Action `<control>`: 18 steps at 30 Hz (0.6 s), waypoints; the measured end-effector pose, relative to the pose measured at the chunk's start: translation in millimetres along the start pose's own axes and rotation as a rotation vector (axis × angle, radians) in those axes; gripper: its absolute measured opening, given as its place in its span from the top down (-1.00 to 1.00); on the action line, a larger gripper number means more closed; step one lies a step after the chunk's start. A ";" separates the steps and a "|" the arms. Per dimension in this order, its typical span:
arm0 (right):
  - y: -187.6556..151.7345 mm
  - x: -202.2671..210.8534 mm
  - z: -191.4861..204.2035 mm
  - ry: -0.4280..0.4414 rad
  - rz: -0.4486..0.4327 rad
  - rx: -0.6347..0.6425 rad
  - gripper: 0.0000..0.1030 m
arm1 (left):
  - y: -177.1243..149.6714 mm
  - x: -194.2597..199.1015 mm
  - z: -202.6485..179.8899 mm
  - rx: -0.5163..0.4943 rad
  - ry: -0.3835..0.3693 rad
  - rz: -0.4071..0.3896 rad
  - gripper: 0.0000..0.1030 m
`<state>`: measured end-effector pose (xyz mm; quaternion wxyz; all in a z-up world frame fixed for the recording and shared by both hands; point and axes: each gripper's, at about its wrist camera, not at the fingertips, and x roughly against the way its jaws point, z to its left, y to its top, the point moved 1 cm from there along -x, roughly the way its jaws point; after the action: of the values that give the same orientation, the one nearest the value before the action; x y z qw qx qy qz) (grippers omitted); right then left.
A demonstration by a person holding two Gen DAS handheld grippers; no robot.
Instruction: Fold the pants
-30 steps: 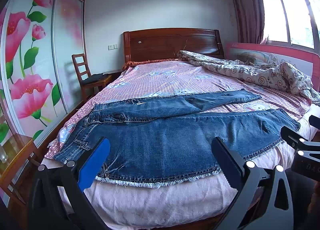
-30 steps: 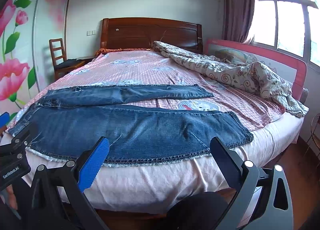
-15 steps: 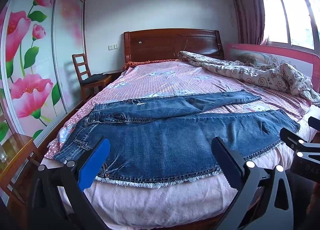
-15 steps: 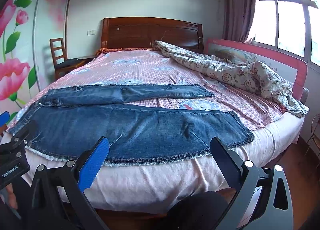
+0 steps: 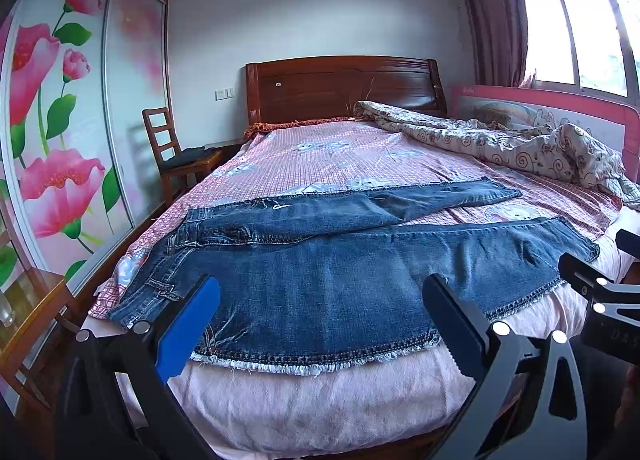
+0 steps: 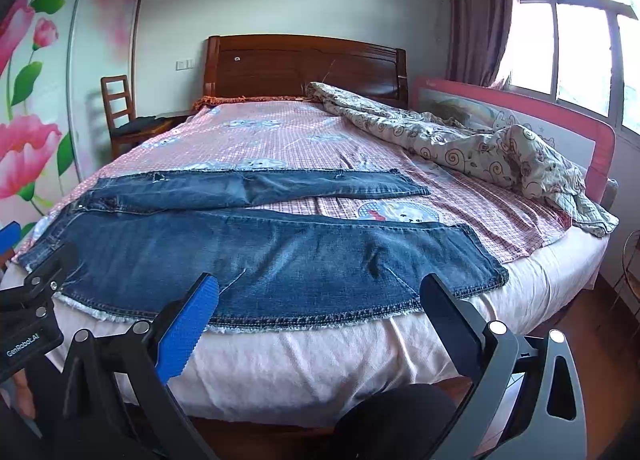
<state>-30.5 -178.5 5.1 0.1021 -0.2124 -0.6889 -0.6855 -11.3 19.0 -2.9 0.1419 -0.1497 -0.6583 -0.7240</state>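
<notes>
- The bed fills most of what I see from both wrists, its pale pink sheet hanging over the near edge and a pink checked cover spread across the top.
- The wardrobe with big painted pink flowers stands along the left wall.
- The dark wooden headboard stands at the far end of the bed, below a bare white wall.
- The window is on the right with a dark curtain beside it, and a pink bed rail runs under it.
- The crumpled quilt lies bunched along the far right side of the bed.
- The jeans lie flat across the near part of the bed, waist to the left and legs running right. The near leg reaches the mattress edge with its frayed seam just over it; the far leg angles away, leaving a wedge of cover showing between them.
- A wooden chair stands by the left side of the bed, something dark on its seat.
- My left gripper hovers in front of the bed edge, jaws spread wide, holding nothing, clear of the jeans.
- My right gripper hangs likewise, jaws wide apart and empty, short of the denim.
</notes>
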 end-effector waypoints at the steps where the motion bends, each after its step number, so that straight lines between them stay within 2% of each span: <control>1: -0.2 0.0 0.1 -0.001 0.000 0.000 -0.94 | 0.5 -0.1 -0.6 -0.001 0.000 0.000 -0.97; 16: -1.8 -4.3 -2.0 0.000 0.016 -0.011 -0.94 | 5.2 0.6 -1.2 0.028 -0.020 0.012 -0.97; 18: -2.1 -5.7 -2.6 0.003 0.023 -0.013 -0.94 | 5.8 0.8 -1.2 0.047 0.018 0.015 -0.97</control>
<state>-26.7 -181.9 0.9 0.1097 -0.2197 -0.6816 -0.6892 -9.7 17.2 2.7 0.1569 -0.1448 -0.6725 -0.7086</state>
